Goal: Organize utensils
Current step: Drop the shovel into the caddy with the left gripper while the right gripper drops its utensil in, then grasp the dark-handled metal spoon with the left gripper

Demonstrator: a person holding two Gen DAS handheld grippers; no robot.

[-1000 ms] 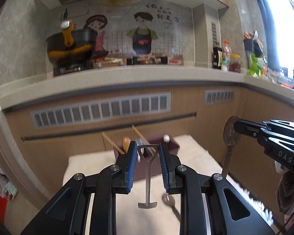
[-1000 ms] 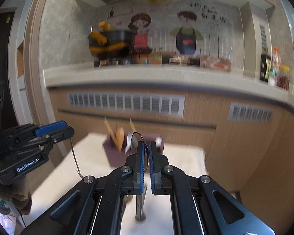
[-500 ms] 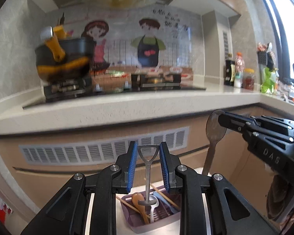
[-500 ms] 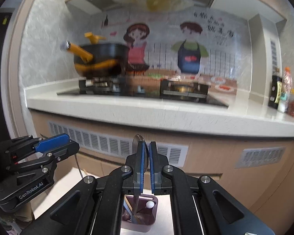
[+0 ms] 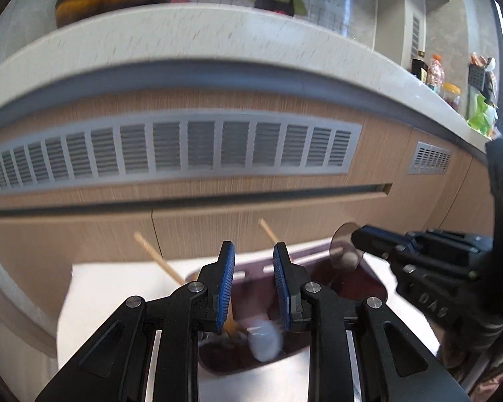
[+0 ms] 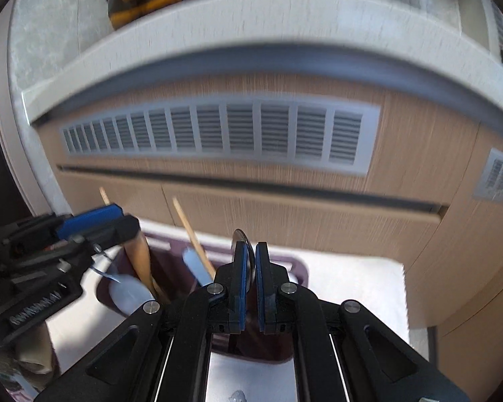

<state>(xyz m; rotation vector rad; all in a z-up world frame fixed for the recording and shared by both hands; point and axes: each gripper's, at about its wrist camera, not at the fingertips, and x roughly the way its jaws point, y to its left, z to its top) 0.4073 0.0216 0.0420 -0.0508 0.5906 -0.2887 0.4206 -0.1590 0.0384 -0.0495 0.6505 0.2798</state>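
From the left wrist, the left hand-held gripper (image 5: 253,281) hovers over the dark purple plastic utensil caddy (image 5: 369,284) on the white tabletop (image 5: 117,288); whether it grips anything, I cannot tell. Wooden chopsticks (image 5: 157,261) already stand inside.

From the right wrist, the right hand-held gripper (image 6: 248,274) is clenched on a round-bowled metal spoon (image 6: 243,239), not yet dropped in.

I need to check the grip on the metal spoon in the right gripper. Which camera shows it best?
The left wrist view: the right gripper appears side-on, clamping the metal spoon by its round bowl above the utensil holder. The right wrist view shows only the bowl's thin edge above the shut pads.
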